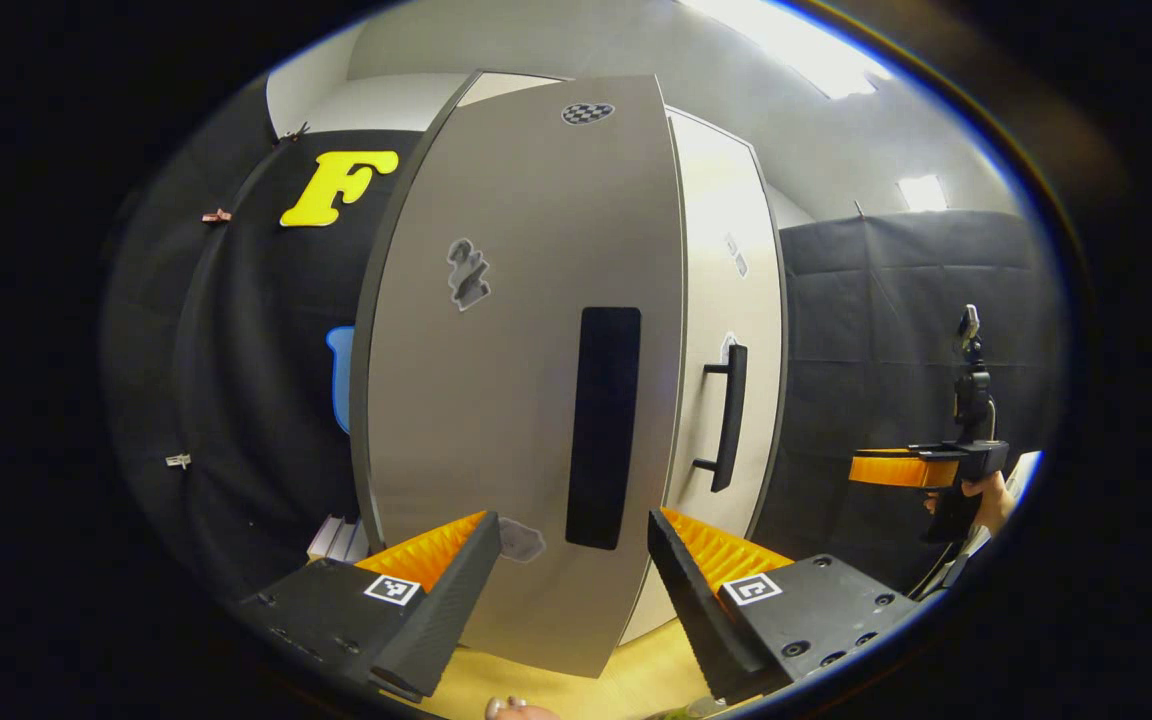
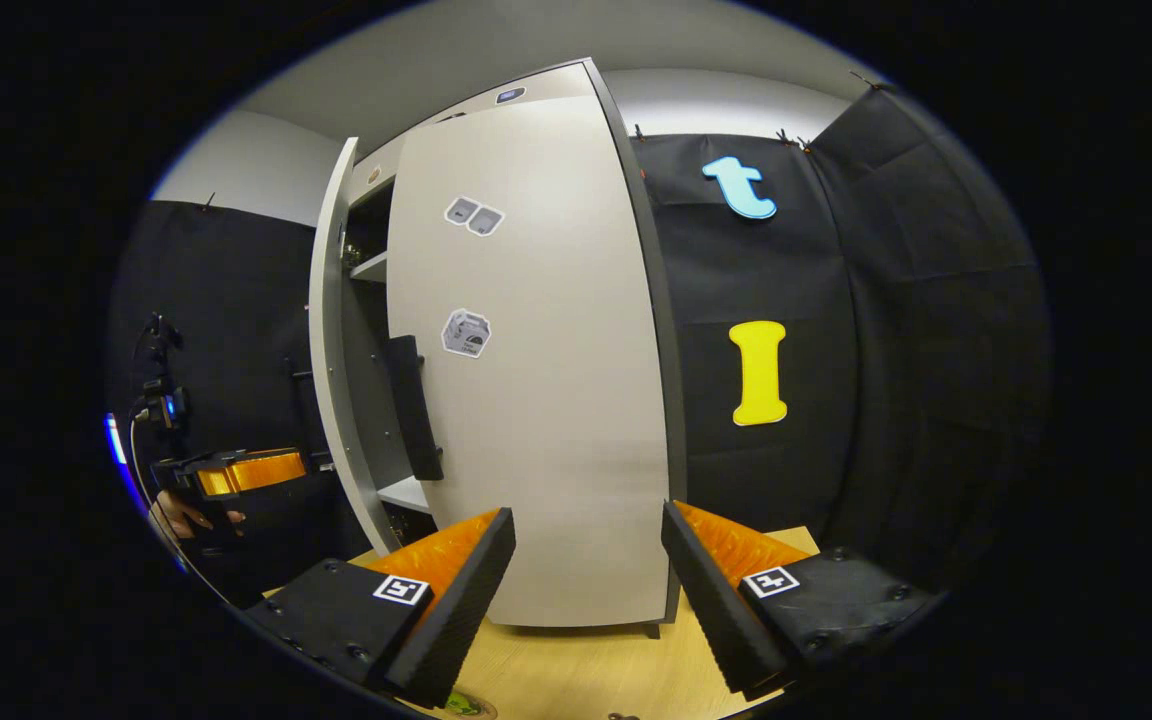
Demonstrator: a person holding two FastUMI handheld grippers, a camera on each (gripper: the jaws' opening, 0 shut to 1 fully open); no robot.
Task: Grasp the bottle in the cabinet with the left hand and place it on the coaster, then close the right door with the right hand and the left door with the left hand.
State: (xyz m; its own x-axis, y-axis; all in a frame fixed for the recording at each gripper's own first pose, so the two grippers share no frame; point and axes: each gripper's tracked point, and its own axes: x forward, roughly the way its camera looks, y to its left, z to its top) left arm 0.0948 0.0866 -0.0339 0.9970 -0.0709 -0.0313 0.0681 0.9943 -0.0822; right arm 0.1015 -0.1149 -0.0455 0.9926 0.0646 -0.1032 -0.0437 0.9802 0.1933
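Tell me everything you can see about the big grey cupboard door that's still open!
The tall pale grey left cabinet door looks smooth and flat, like painted board. It carries a long black handle, a few small stickers and a chequered marker near its top. It stands upright, swung partly open; the right gripper view shows shelves in the gap behind it. The left gripper faces it with fingers apart, whether touching it is unclear.

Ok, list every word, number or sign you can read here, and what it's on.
No readable text anywhere.
Stickers on the left door: too blurred to read.
Decals on the right door: too small to read.
Square tags on left gripper and right gripper: patterns, no words.
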